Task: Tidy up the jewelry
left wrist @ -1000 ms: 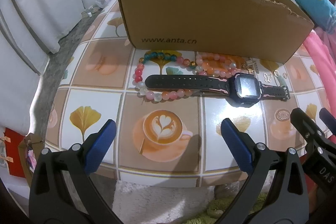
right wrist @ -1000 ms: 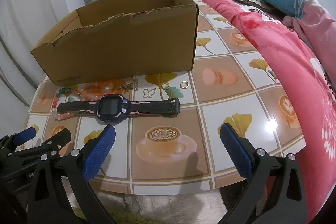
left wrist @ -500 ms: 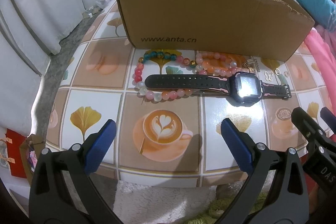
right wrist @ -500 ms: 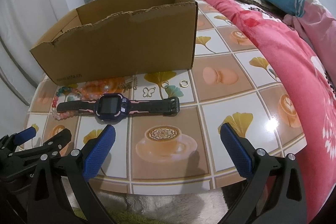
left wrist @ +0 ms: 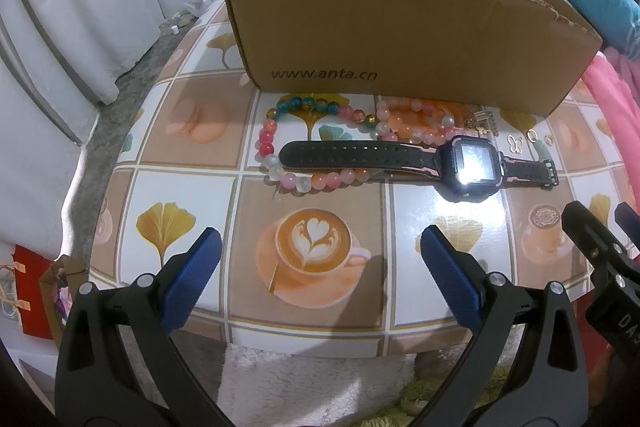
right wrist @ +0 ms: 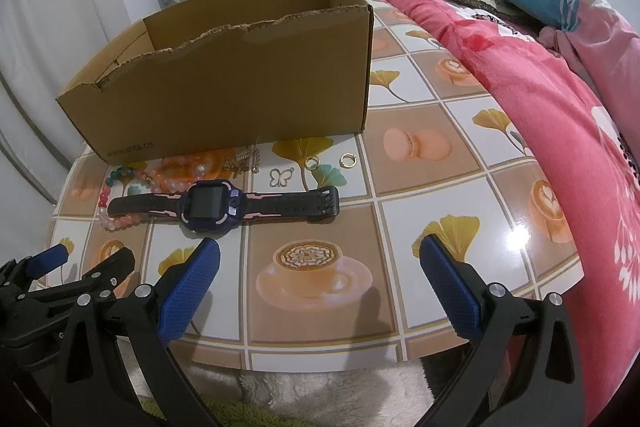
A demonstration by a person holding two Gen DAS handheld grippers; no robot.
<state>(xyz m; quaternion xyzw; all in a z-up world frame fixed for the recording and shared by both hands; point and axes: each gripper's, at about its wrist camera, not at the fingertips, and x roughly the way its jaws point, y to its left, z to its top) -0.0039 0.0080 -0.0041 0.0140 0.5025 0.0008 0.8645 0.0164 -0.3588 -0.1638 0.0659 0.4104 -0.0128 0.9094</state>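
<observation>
The cardboard box (left wrist: 400, 39) carries the only legible print, "www.anta.cn", in dark letters low on its front wall toward the left corner; the same line shows faintly in the right wrist view (right wrist: 224, 99). On the right gripper body at the edge of the left wrist view, partial letters "DA" can be read, the rest cut off. The box has a torn, ragged upper front edge and stands open-topped on the table (left wrist: 180, 195), whose cover is printed with squares of latte cups, macarons and ginkgo leaves. All jewelry lies on the table just in front of the box's front wall. The watch (left wrist: 472, 163) has a black perforated strap with pink trim and a dark square face catching glare; it lies flat, parallel to the box front, its strap resting over the multicolour bead bracelet (left wrist: 280, 167) of pink, red, clear, teal and amber beads. An orange-pink bead bracelet (left wrist: 416, 123) sits against the box base. Rightward along the box front come a small gold chain piece (right wrist: 246, 163), a butterfly charm (right wrist: 281, 177) and two gold rings (right wrist: 312, 163) (right wrist: 348, 161), apart from one another. The left gripper (left wrist: 320, 259) and right gripper (right wrist: 320, 267) both hang at the table's near edge, jaws spread wide, holding nothing.
</observation>
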